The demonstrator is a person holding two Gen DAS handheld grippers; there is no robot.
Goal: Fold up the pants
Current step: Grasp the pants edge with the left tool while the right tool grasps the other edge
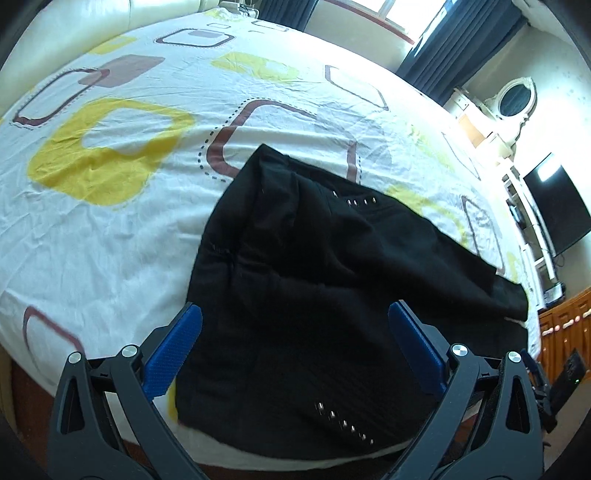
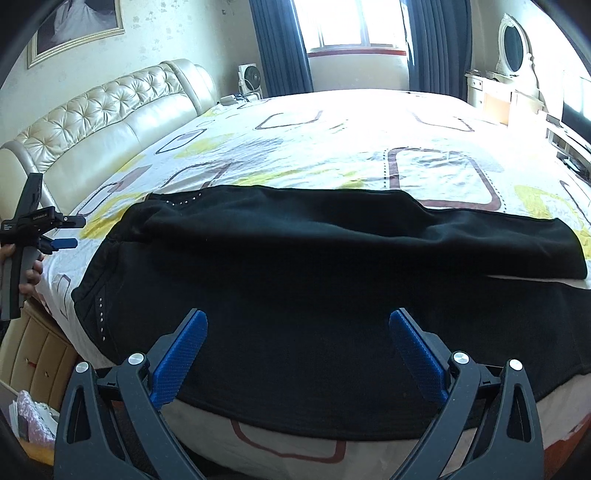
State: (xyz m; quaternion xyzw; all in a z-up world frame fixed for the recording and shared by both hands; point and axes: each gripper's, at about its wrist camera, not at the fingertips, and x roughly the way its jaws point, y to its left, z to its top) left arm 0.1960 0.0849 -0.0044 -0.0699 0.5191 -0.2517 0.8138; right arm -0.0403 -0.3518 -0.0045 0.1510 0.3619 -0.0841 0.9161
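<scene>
Bare sheet (image 1: pixel 110 236) beyond the pants (image 1: pixel 295 295) lies unobstructed.

I'm in a bedroom: bed (image 2: pixel 332 122) w/ patterned sheet, cream tufted headboard (image 2: pixel 110 110), bright window (image 2: pixel 351 22) btwn dark blue curtains (image 2: pixel 280 44), oval mirror (image 2: pixel 513 44), framed pic (image 2: pixel 77 26), wall TV (image 1: pixel 554 210).

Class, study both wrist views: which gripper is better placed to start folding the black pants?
Probably the left. The left gripper hangs open over the studded waist end of the pants, by a corner. The right gripper, also open, faces the mid-length.
</scene>
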